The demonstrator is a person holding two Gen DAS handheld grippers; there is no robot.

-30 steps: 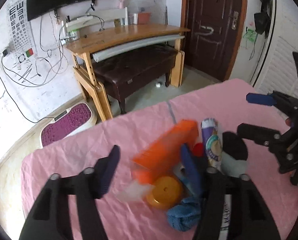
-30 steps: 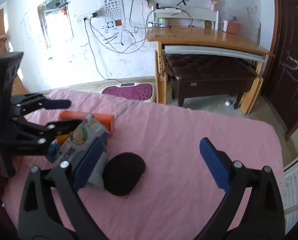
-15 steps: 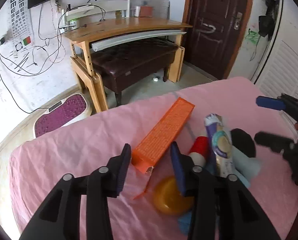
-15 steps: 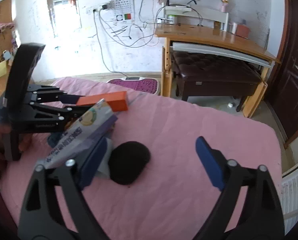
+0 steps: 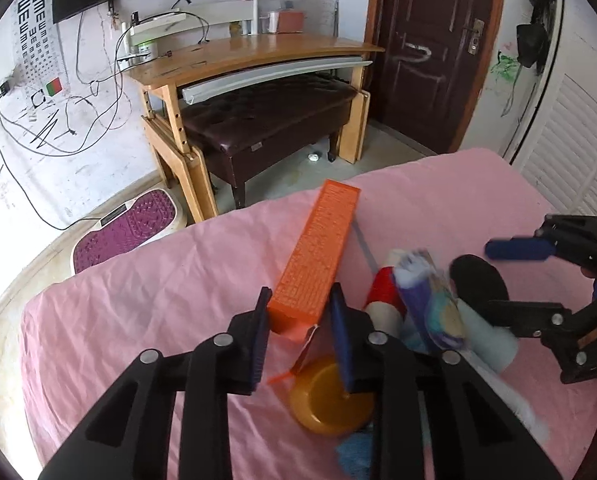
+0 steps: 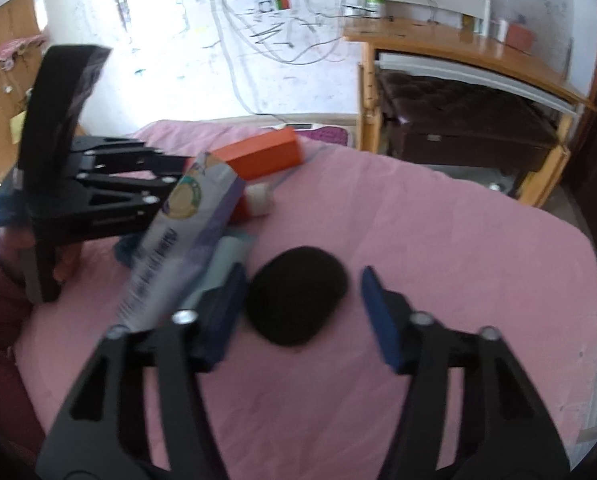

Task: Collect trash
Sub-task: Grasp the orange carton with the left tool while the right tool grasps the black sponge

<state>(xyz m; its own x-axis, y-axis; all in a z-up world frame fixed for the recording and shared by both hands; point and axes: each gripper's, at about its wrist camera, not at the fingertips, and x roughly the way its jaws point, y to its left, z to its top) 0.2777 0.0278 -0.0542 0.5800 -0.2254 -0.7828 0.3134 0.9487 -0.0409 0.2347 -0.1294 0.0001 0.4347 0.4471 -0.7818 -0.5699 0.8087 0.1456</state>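
Note:
A long orange box point(image 5: 320, 260) lies on the pink cloth point(image 5: 138, 312); my left gripper point(image 5: 300, 342) has its jaws closed on the box's near end. The box also shows in the right wrist view point(image 6: 264, 154). A purple printed carton point(image 6: 182, 236) leans over a red-and-white bottle point(image 5: 382, 300) and a pale blue tube point(image 6: 228, 256). A black round pad point(image 6: 296, 294) lies flat between the fingers of my right gripper point(image 6: 302, 316), which is open and empty just above it. An orange lid point(image 5: 330, 398) and a blue cloth point(image 5: 352, 454) lie near the left gripper.
The cloth-covered surface ends at the far side, with bare floor point(image 5: 290, 176) beyond. A wooden desk point(image 5: 250, 56) with a dark bench point(image 5: 266, 124) under it stands against the wall. A purple scale point(image 5: 126, 228) lies on the floor. A dark door point(image 5: 430, 40) is at the back right.
My left gripper has closed from wide open onto the near end of the orange box. My right gripper has narrowed and moved in over the black pad. The carton has shifted.

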